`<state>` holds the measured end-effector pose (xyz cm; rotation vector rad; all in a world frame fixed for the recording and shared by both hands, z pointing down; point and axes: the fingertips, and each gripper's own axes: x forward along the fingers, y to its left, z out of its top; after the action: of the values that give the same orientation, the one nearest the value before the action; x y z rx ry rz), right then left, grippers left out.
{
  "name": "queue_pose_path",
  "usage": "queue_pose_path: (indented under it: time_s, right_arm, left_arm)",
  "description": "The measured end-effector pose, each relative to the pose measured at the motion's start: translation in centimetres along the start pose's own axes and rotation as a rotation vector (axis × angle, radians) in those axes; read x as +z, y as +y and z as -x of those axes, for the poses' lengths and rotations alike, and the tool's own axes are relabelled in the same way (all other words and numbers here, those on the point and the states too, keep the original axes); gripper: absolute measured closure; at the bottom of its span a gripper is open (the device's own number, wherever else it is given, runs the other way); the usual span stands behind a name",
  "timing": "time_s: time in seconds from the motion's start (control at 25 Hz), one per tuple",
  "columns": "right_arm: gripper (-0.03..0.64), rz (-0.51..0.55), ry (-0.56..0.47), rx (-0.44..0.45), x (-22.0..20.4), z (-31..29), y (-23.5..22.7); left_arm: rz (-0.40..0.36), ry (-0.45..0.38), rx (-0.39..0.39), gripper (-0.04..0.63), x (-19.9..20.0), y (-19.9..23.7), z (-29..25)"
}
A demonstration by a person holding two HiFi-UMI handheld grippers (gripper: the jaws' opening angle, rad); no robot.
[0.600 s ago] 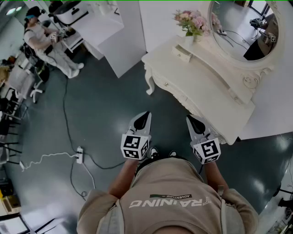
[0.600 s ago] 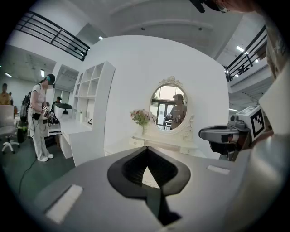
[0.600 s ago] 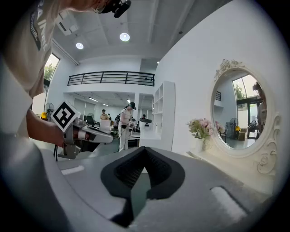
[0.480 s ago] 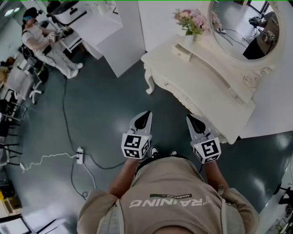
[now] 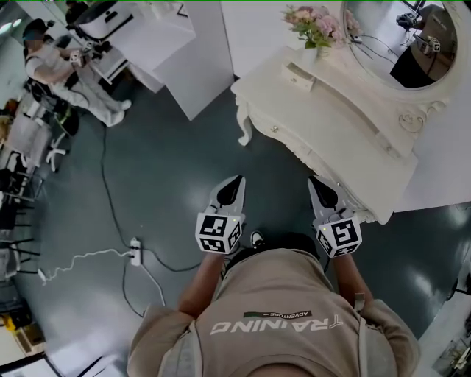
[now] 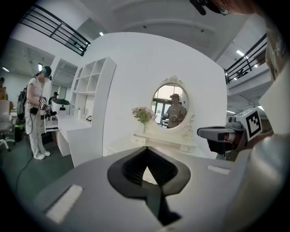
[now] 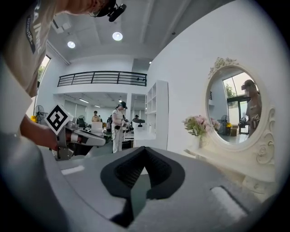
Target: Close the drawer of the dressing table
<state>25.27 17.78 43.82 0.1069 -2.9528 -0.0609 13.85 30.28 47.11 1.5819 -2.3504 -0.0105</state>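
Note:
The white dressing table (image 5: 346, 140) stands at the upper right of the head view, with an oval mirror (image 5: 397, 44) and a vase of pink flowers (image 5: 313, 22) on it. A small drawer (image 5: 298, 76) in its top shelf sticks out a little, and the left gripper view shows that drawer (image 6: 137, 139) far off. My left gripper (image 5: 234, 179) hangs over the dark floor, shut and empty, well short of the table. My right gripper (image 5: 315, 180) is shut and empty too, close to the table's front edge. Each gripper view shows the other gripper (image 6: 222, 134) (image 7: 81, 136) alongside.
A white shelf unit (image 5: 169, 44) stands left of the table. A person (image 5: 66, 66) stands by a desk at the far left. A power strip (image 5: 135, 250) and its cables lie on the floor to my left. Chairs (image 5: 29, 140) line the left edge.
The table sits slightly higher and further right in the head view. Both grippers stay shut and hold nearly the same places, the right one a little further right.

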Motion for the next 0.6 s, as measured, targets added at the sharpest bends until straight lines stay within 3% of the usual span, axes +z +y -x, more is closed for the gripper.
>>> queue_pose_path:
  time_s: [0.4, 0.6]
  right_arm:
    - [0.615, -0.045, 0.081, 0.018, -2.4, -2.4, 0.9]
    - [0.615, -0.039, 0.053, 0.062, -1.9, -6.1, 0.2]
  left_arm:
    - [0.053, 0.025, -0.009, 0.577, -1.4, 2.4, -1.1]
    - [0.039, 0.043, 0.004, 0.577, -0.6, 4.0, -3.4]
